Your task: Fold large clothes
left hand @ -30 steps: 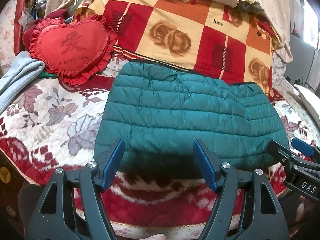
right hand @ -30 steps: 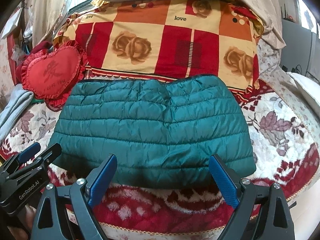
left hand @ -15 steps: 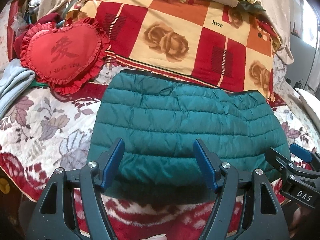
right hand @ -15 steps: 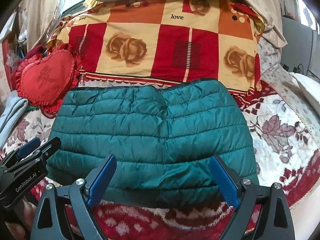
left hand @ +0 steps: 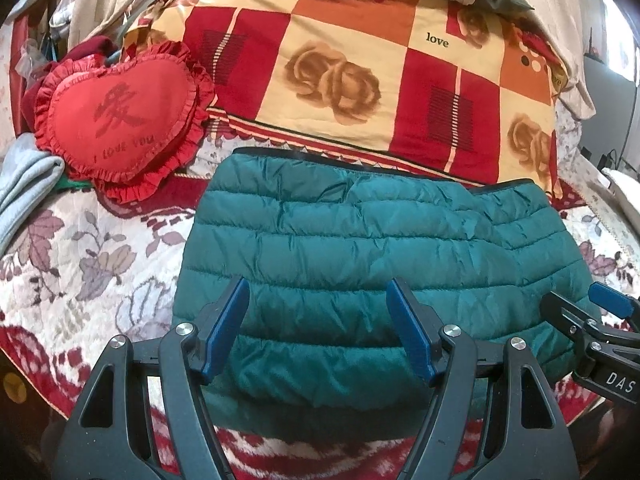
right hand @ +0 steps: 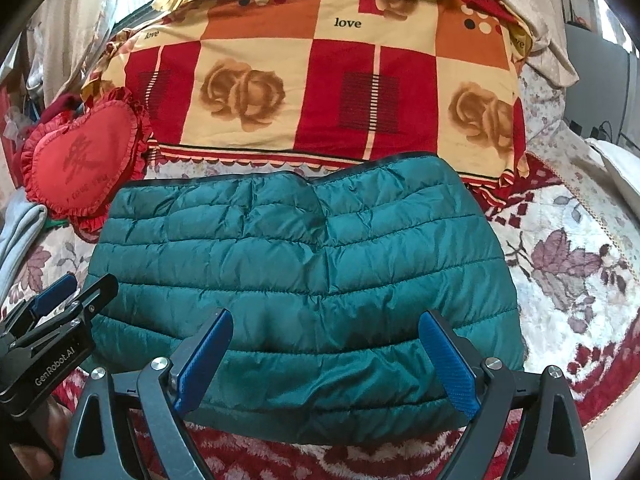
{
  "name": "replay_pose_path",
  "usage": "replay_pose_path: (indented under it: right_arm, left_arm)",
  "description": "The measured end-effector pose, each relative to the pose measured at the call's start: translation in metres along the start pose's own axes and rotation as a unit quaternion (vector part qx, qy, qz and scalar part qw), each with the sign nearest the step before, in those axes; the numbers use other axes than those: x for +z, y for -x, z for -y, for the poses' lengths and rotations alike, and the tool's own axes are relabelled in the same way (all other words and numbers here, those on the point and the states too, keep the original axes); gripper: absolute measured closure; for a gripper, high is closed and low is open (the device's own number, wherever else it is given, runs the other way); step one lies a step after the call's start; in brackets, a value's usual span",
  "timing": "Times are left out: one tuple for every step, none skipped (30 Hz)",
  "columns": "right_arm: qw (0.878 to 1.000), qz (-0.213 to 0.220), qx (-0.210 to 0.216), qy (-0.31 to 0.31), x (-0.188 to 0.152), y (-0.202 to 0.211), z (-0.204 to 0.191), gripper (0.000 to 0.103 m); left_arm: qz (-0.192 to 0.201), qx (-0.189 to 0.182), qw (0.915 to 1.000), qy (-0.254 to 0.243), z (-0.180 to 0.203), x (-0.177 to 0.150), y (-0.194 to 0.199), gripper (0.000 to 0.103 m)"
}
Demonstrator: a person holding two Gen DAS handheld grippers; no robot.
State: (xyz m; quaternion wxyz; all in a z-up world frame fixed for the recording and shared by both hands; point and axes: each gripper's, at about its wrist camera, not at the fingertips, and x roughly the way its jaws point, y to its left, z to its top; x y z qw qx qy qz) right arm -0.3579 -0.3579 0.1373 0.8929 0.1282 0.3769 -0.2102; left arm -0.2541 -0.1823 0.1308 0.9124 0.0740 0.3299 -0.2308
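The teal quilted down jacket (left hand: 372,264) lies on the bed as a compact, roughly rectangular bundle, its dark-trimmed far edge just in front of the red, orange and cream checked quilt with rose prints (left hand: 360,68) and its near edge toward the front of the bed. No sleeves or collar stick out on any side in either view, so the sleeves look already tucked in and the body doubled over at least once; what seems left is, at most, one more fold to halve the bundle, or a little squaring of the edges, since the far edge dips in the middle and the right part sits a bit higher than the left. The left gripper (left hand: 318,330) hangs over the near left part of the jacket with its blue-padded fingers (left hand: 224,326) spread wide and nothing between them. The right gripper (right hand: 326,360) is over the near right part, fingers equally wide apart and empty. Whether either touches the fabric cannot be told. Under the jacket is a cream and dark red floral bedspread (left hand: 80,260). To the left, apart from the jacket, a red heart-shaped frilled cushion (left hand: 120,112) leans near a pale grey folded garment (left hand: 24,180).
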Motion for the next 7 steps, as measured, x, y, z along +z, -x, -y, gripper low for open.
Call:
replay_pose_path:
  right_arm:
    - [1.0, -0.001, 0.0, 0.0, 0.0004, -0.0013, 0.0005, 0.01]
    - [1.0, -0.002, 0.001, -0.001, 0.0011, -0.003, 0.0011, 0.01]
    - [1.0, -0.003, 0.001, -0.001, 0.0016, -0.0041, 0.0016, 0.01]
    - [1.0, -0.003, 0.0, 0.0, 0.0022, -0.0052, 0.0021, 0.01]
    - [1.0, -0.003, -0.001, 0.001, 0.0028, -0.0059, 0.0027, 0.01]
    - [1.0, -0.003, -0.001, 0.001, 0.0036, -0.0066, 0.0034, 0.01]
    - [1.0, -0.003, -0.001, 0.002, 0.0041, -0.0073, 0.0046, 0.01]
  left_arm:
    - [0.005, 0.001, 1.0, -0.001, 0.0, 0.0006, -0.0001, 0.031]
    - [0.009, 0.002, 1.0, -0.002, -0.0002, 0.0013, -0.0001, 0.031]
    - [0.013, 0.003, 0.9999, -0.002, -0.001, 0.0022, -0.0003, 0.031]
    - [0.015, 0.004, 0.9999, -0.002, -0.0019, 0.003, -0.0004, 0.031]
    - [0.015, 0.004, 0.9999, -0.001, -0.0033, 0.004, -0.0013, 0.031]
    - [0.014, 0.003, 0.9999, 0.0, -0.0046, 0.0048, -0.0023, 0.031]
    - [0.012, 0.002, 0.9999, 0.001, -0.0065, 0.0059, -0.0037, 0.031]
